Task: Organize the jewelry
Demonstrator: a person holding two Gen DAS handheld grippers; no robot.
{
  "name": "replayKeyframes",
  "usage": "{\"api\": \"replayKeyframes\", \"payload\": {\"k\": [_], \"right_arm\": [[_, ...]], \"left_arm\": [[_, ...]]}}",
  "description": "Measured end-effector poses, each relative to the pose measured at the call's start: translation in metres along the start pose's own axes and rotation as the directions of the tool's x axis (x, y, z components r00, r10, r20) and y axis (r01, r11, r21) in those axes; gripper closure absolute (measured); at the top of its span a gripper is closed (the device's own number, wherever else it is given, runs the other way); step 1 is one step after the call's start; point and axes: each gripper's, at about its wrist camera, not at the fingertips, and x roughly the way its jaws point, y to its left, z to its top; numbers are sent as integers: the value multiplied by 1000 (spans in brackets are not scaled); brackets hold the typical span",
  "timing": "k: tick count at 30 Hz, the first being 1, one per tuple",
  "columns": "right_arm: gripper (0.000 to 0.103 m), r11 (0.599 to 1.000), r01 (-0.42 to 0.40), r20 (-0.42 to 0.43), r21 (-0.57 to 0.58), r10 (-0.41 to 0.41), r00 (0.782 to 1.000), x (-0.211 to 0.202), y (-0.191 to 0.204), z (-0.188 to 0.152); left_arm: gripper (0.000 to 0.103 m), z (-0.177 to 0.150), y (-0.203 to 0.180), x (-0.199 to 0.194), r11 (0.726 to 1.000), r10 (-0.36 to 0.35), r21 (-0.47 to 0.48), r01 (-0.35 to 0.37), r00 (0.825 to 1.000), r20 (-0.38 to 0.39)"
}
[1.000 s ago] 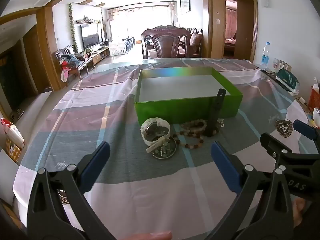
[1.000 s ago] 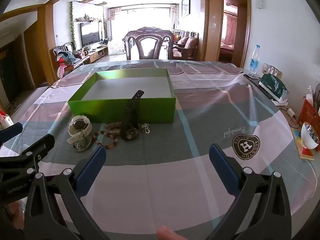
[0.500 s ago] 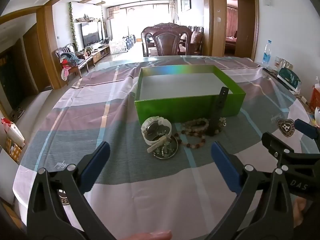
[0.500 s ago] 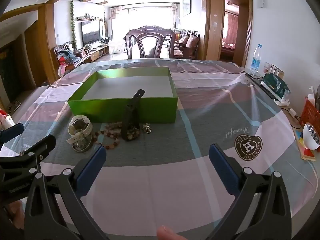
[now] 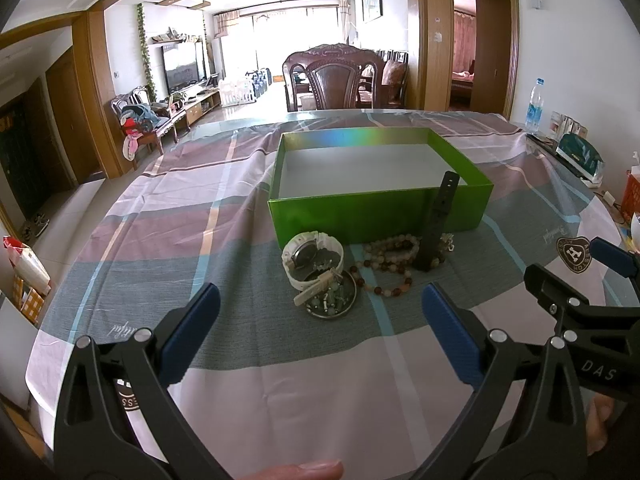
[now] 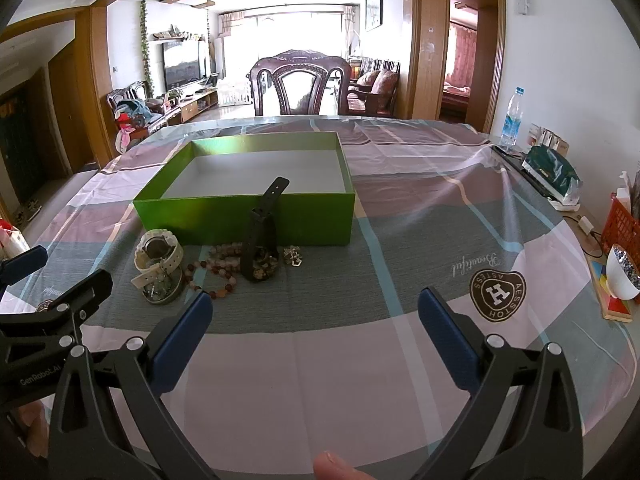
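Only rightward: white bowl (image 6: pixel 621 273).

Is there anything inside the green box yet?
The green box shows only a bare white floor. Its near wall hides the strip of floor just behind it. Both watches and the beads lie outside.

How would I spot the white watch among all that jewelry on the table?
Find the open green box on the checked tablecloth. At its near left corner lies the white watch, resting partly over a small round tin. It is the only chunky white band; the beads and black strap sit further right.
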Motion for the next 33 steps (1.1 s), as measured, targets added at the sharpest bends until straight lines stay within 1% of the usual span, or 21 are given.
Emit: {"api": "replayKeyframes", "payload": {"k": [33], "right_arm": [[3, 1000, -1, -5, 0, 1, 1000, 8, 2, -2]], "left_arm": [[4, 2, -1, 3, 1000, 3, 2, -3, 1000, -7]]}}
